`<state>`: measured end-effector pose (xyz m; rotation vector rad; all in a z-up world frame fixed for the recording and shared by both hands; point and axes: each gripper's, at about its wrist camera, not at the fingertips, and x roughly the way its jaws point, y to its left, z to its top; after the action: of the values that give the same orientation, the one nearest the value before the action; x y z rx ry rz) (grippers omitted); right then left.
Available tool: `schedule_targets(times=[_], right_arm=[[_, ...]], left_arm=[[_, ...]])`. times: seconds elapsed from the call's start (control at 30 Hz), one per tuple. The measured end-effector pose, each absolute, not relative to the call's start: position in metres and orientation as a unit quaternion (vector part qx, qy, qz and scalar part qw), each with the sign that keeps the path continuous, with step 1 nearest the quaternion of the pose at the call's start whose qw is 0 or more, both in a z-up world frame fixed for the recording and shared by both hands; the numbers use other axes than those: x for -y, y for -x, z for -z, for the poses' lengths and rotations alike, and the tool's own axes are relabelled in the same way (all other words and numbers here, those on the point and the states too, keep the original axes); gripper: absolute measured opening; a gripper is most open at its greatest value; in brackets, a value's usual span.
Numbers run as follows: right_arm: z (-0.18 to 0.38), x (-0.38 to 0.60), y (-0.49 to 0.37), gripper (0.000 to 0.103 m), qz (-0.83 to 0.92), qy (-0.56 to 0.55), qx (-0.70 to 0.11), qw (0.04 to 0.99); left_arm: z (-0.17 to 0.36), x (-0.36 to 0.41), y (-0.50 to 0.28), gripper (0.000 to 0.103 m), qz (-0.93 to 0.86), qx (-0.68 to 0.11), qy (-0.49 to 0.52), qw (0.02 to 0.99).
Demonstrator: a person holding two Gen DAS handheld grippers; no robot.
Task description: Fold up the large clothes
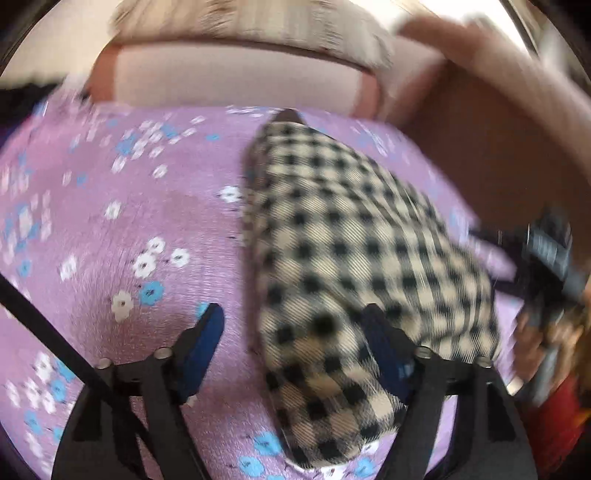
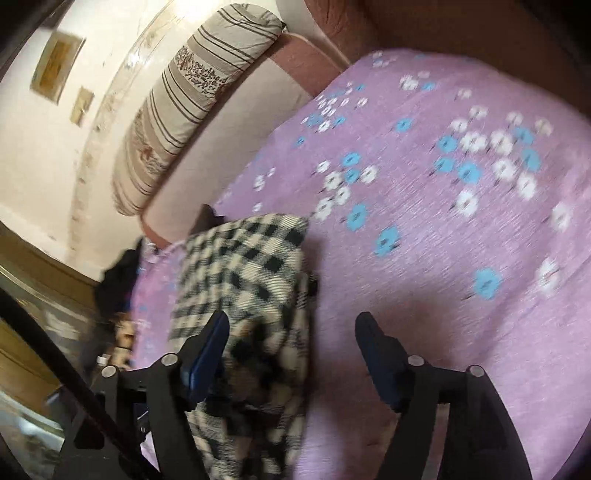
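While both claws stand spread wide with nothing pinched, the checked garment (image 1: 354, 258) lies folded into a long strip on the purple floral bedspread (image 1: 129, 206). Left wrist view: left claw (image 1: 295, 332) released; its 3 o'clock finger sits over the near end of the strip, the 9 o'clock finger (image 1: 207, 339) over bare bedspread, neither pad pressing the cloth. Strip runs from 6 o'clock up to a dark tip near 12 o'clock, just short of the pink headboard (image 1: 236, 81). Striped pillow (image 1: 251, 18) on top of the headboard, blurred. Other claw's body shows at 3 o'clock, off the strip's edge, with a hand behind it; heavy motion blur there. Right wrist view: right claw (image 2: 291, 332) released; garment (image 2: 251, 266) bunches at 9 o'clock, under and past the 9 o'clock finger (image 2: 210, 343), cannot tell if it touches. The 3 o'clock finger hangs over bare bedspread (image 2: 443, 221). Pillow (image 2: 192, 103) at 11 o'clock, against the wall.
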<state>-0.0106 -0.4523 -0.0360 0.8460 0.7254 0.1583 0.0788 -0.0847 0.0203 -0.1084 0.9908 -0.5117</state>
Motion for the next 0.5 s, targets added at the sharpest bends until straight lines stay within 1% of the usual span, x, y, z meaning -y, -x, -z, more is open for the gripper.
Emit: schedule_targets(times=[0.07, 0.13, 0.23, 0.27, 0.3, 0.33, 0.37, 0.4, 0.43, 0.47, 0.5], right_arm=[[0.04, 0.444, -0.001, 0.082, -0.09, -0.412, -0.351, 0.836], [0.047, 0.434, -0.016, 0.082, -0.103, -0.407, -0.374, 0.827], [0.058, 0.413, -0.037, 0.083, -0.135, -0.401, -0.402, 0.812], [0.058, 0.407, -0.042, 0.084, -0.141, -0.389, -0.406, 0.815], [0.057, 0.402, -0.047, 0.084, -0.143, -0.375, -0.408, 0.82], [0.056, 0.396, -0.053, 0.082, -0.146, -0.362, -0.411, 0.824], [0.055, 0.39, -0.06, 0.078, -0.151, -0.353, -0.416, 0.825], [0.055, 0.386, -0.065, 0.058, -0.151, -0.348, -0.418, 0.825], [0.055, 0.384, -0.071, 0.048, -0.15, -0.35, -0.419, 0.824], [0.053, 0.382, -0.076, 0.044, -0.15, -0.353, -0.42, 0.823], [0.047, 0.377, -0.079, 0.039, -0.151, -0.35, -0.415, 0.826]], left_arm=[[-0.012, 0.069, -0.096, 0.082, 0.251, -0.487, 0.116, 0.829], [-0.003, 0.069, -0.106, 0.085, 0.272, -0.501, 0.143, 0.809], [0.012, 0.087, -0.114, 0.086, 0.32, -0.525, 0.138, 0.777], [0.018, 0.099, -0.113, 0.088, 0.342, -0.535, 0.13, 0.761], [0.021, 0.11, -0.11, 0.092, 0.339, -0.534, 0.108, 0.767], [0.02, 0.116, -0.108, 0.092, 0.332, -0.53, 0.08, 0.776], [0.02, 0.121, -0.107, 0.084, 0.328, -0.53, 0.061, 0.78], [0.018, 0.125, -0.105, 0.065, 0.313, -0.526, 0.041, 0.789], [0.014, 0.124, -0.105, 0.057, 0.304, -0.524, 0.039, 0.795], [0.007, 0.119, -0.107, 0.043, 0.305, -0.522, 0.05, 0.795], [-0.001, 0.113, -0.11, 0.036, 0.308, -0.518, 0.062, 0.795]])
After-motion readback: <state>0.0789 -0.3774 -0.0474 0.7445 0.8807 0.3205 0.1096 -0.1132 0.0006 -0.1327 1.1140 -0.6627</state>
